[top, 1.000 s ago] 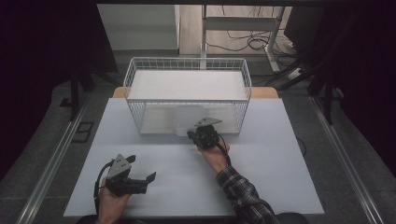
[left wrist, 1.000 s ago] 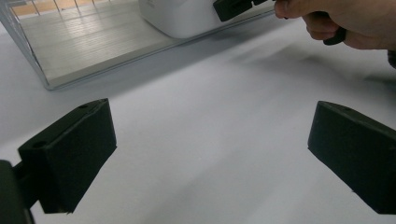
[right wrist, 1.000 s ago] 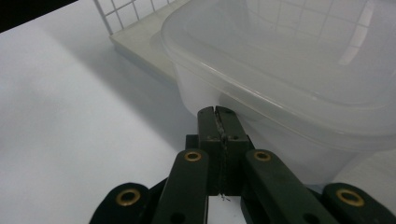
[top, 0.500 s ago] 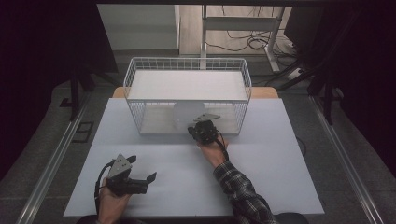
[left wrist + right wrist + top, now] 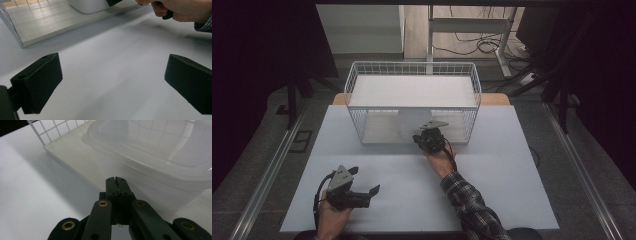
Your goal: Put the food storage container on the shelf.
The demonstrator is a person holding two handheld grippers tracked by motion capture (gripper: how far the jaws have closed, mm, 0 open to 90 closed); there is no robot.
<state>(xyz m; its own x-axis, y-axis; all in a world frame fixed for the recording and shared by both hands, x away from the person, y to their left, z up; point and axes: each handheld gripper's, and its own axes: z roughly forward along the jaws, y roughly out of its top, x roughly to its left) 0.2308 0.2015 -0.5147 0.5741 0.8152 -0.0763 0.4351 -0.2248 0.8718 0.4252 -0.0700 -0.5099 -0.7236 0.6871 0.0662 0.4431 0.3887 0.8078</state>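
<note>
Resting low on the white table [image 5: 492, 175], left gripper [image 5: 112, 80] with jaws wide apart, nothing between. Pressed together and empty, right gripper [image 5: 116, 185] just short of translucent container [image 5: 155, 157]; seen from above inside wire basket [image 5: 357, 80], behind its front mesh.

A white worktop [image 5: 512, 170] stands on a grey floor [image 5: 272, 130]; metal rails [image 5: 267, 175] run along both its sides. Beyond it, cables [image 5: 472, 47] lie tangled on a wooden floor beside a white frame [image 5: 472, 25].

Translucent glossy plastic container [image 5: 160, 157], white wire basket [image 5: 362, 87] — smooth matt table [image 5: 512, 165]
</note>
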